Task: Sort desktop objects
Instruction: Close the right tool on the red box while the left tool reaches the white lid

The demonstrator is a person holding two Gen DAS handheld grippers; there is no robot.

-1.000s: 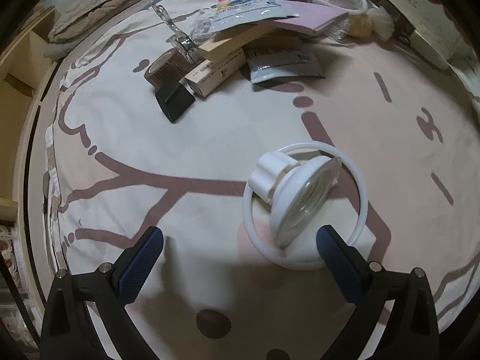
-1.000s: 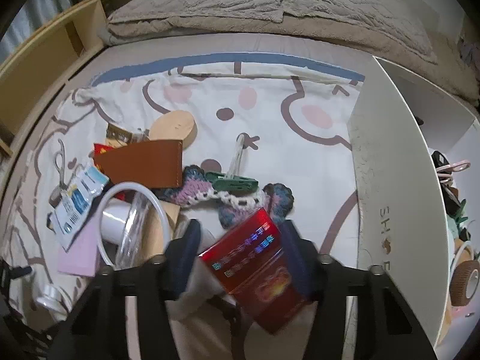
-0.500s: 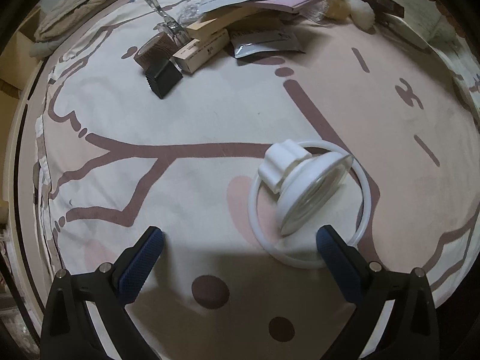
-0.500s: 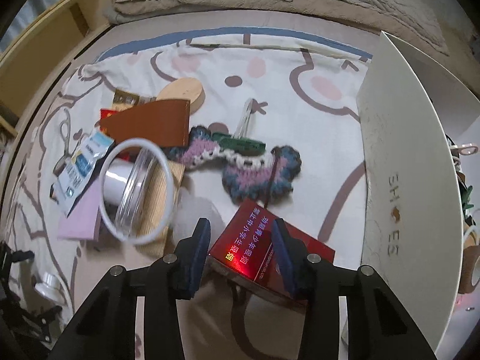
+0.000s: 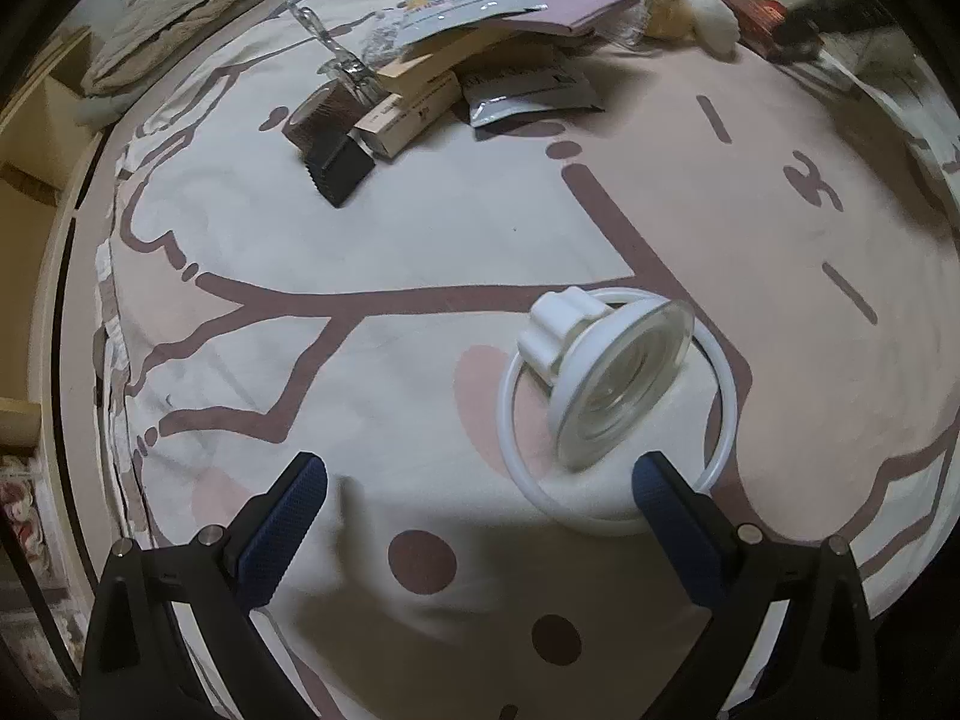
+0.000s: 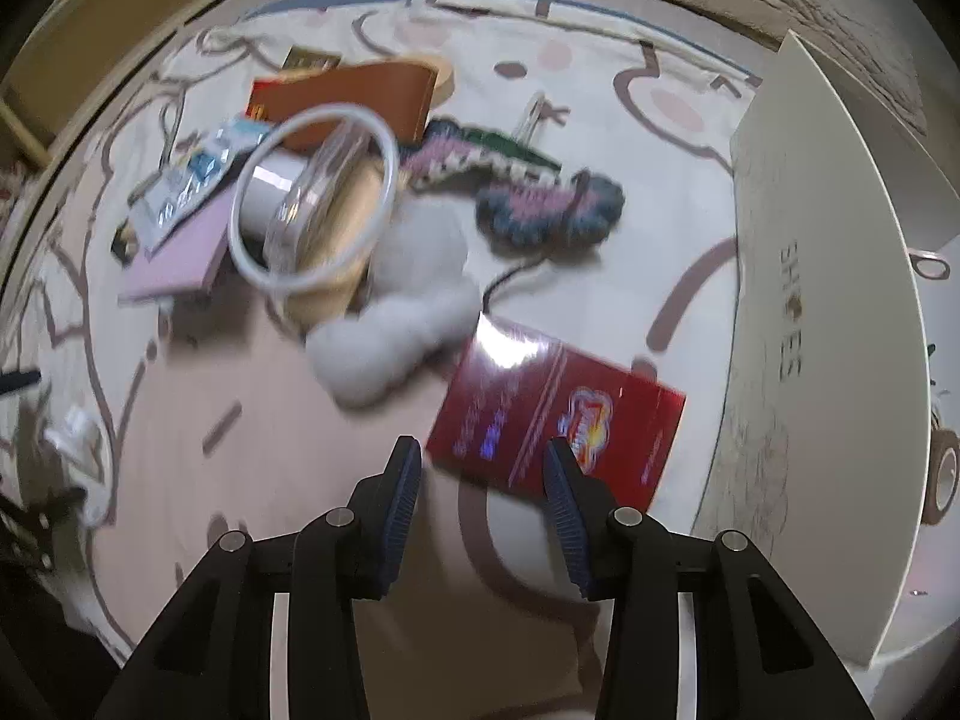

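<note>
A red box [image 6: 555, 414] lies flat on the patterned bed sheet just beyond my right gripper [image 6: 480, 462], which is open and empty. The box also shows far off in the left wrist view [image 5: 753, 15]. My left gripper [image 5: 480, 480] is open and empty, just short of a white lamp fitting [image 5: 600, 372] lying on its side inside a white ring [image 5: 618, 408]. A pile of desktop objects [image 5: 480, 54] sits further back.
A white shoe box lid [image 6: 828, 360] stands at the right. A white fluffy ball [image 6: 396, 324], a crocheted piece [image 6: 540, 198], a brown wallet [image 6: 354, 96], a clear lamp with ring [image 6: 312, 198] and a pink notebook [image 6: 180, 252] lie behind the red box. A black clip [image 5: 339, 171] lies left.
My right gripper has let go of the red box, opened and pulled back; the box now lies on the sheet. My left gripper stayed open near the white fitting.
</note>
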